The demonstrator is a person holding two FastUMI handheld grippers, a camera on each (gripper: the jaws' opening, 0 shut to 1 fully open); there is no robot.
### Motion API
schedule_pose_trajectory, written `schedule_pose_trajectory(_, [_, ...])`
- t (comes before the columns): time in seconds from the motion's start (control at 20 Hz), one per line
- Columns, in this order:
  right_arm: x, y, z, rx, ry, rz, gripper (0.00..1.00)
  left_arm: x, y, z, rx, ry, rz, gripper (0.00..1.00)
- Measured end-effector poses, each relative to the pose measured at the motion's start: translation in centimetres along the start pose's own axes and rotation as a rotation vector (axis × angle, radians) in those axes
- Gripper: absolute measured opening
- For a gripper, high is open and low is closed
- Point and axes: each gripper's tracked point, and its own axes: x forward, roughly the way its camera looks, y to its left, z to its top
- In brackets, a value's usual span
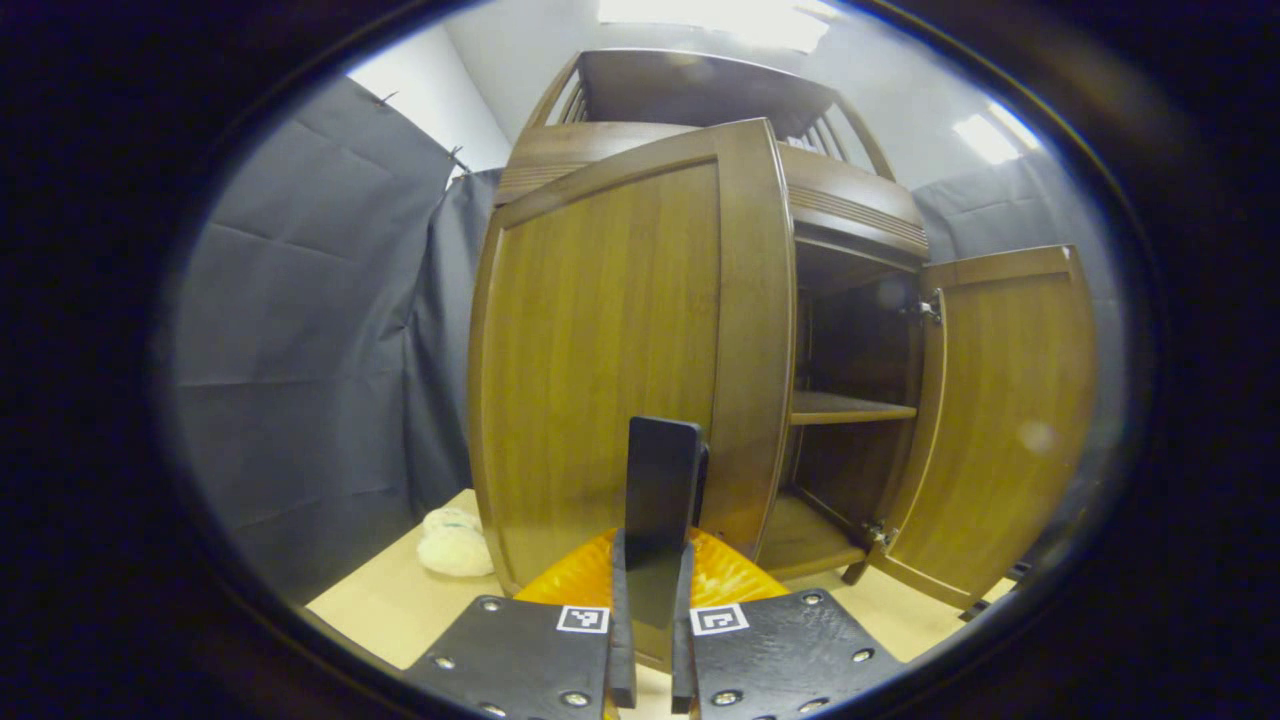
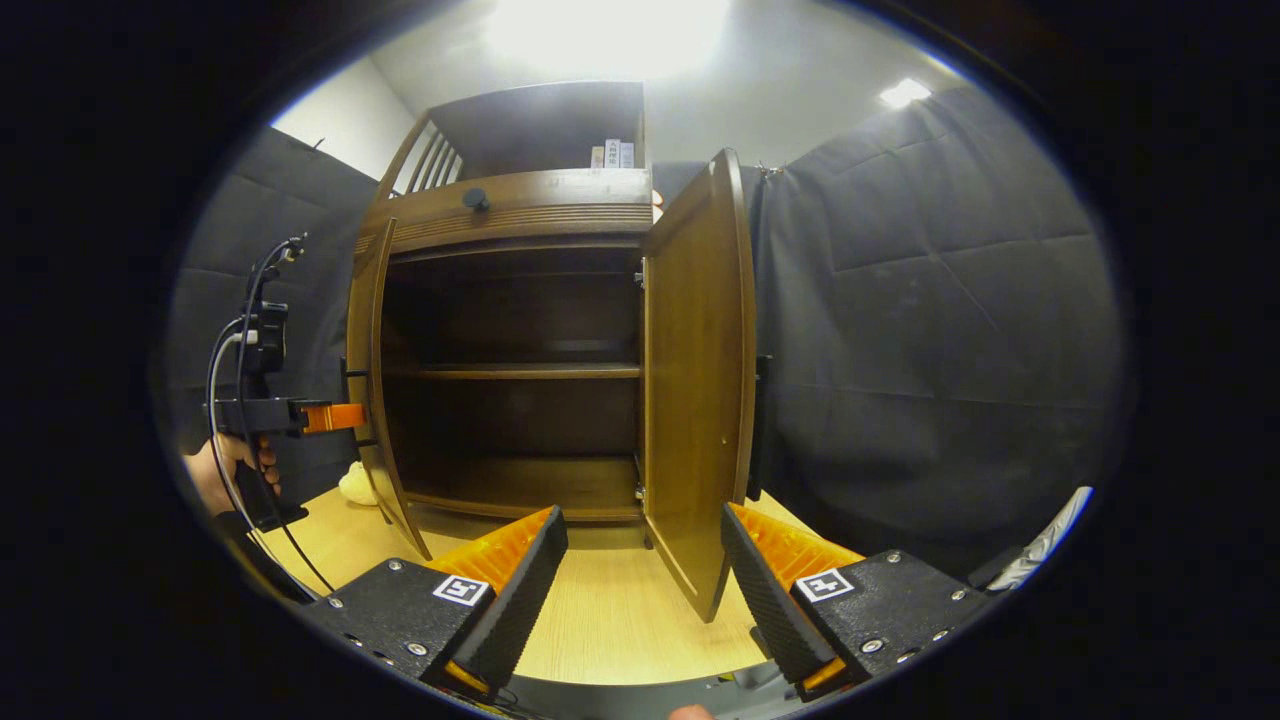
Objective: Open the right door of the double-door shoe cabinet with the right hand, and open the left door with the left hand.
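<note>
The brown wooden shoe cabinet [image 2: 520, 205] stands with both doors swung open, showing a dark interior and one shelf [image 2: 510, 371]. In the left gripper view the left door [image 1: 600, 340] stands close in front of me. My left gripper [image 1: 652, 620] is shut on that door's dark handle [image 1: 662, 480]. The right gripper view shows the same gripper [image 2: 345, 415] from the side, held by a hand [image 2: 215, 475] at the left door's edge [image 2: 362, 380]. My right gripper [image 2: 645, 590] is open, and the right door's [image 2: 695, 380] lower corner hangs between its fingers untouched.
A white plush object [image 1: 452, 545] lies on the light wooden floor [image 2: 600, 620] by the cabinet's left side. Grey cloth walls [image 2: 930, 350] close in both sides. Small boxes [image 2: 612, 153] stand on the cabinet's upper shelf. The right door [image 1: 1000, 420] juts out far right.
</note>
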Motion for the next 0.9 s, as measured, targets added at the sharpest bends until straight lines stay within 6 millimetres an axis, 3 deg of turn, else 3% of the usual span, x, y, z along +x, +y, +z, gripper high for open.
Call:
schedule_pose_trajectory(0.4, [-0.5, 2.7, 0.4, -0.010, -0.014, 0.052, 0.95, 0.1, 0.7, 0.2, -0.011, 0.000, 0.020, 0.14])
schedule_pose_trajectory(0.45, [-0.4, 2.9, 0.3, -0.012, -0.013, 0.056, 0.95, 0.1, 0.9, 0.1, -0.014, -0.002, 0.025, 0.07])
schedule_pose_trajectory(0.5, [-0.5, 3.1, 0.3, -0.012, -0.011, 0.059, 0.95, 0.1, 0.9, 0.2, -0.017, -0.003, 0.032, 0.07])
schedule_pose_trajectory(0.55, [-0.6, 3.4, 0.2, -0.010, -0.011, 0.064, 0.95, 0.0, 1.1, 0.2, -0.023, -0.003, 0.041, 0.14])
schedule_pose_trajectory(0.7, [-0.9, 4.3, 0.2, -0.006, -0.011, 0.082, 0.95, 0.7, 0.9, 0.7, -0.036, -0.003, 0.064, 0.14])
schedule_pose_trajectory(0.75, [-0.9, 4.7, 0.1, -0.006, -0.011, 0.089, 0.95, 0.9, 0.9, 0.9, -0.041, -0.003, 0.071, 0.21])
schedule_pose_trajectory(0.8, [-0.9, 5.0, 0.1, -0.006, -0.011, 0.095, 0.95, 1.1, 0.9, 1.2, -0.045, -0.004, 0.079, 0.20])
schedule_pose_trajectory(0.85, [-0.9, 5.2, 0.0, -0.007, -0.010, 0.101, 0.95, 1.0, 1.0, 1.1, -0.046, -0.004, 0.089, 0.07])
schedule_pose_trajectory(0.9, [-1.0, 5.5, 0.0, -0.008, -0.010, 0.108, 0.95, 1.2, 1.0, 1.3, -0.044, -0.004, 0.100, 0.06])
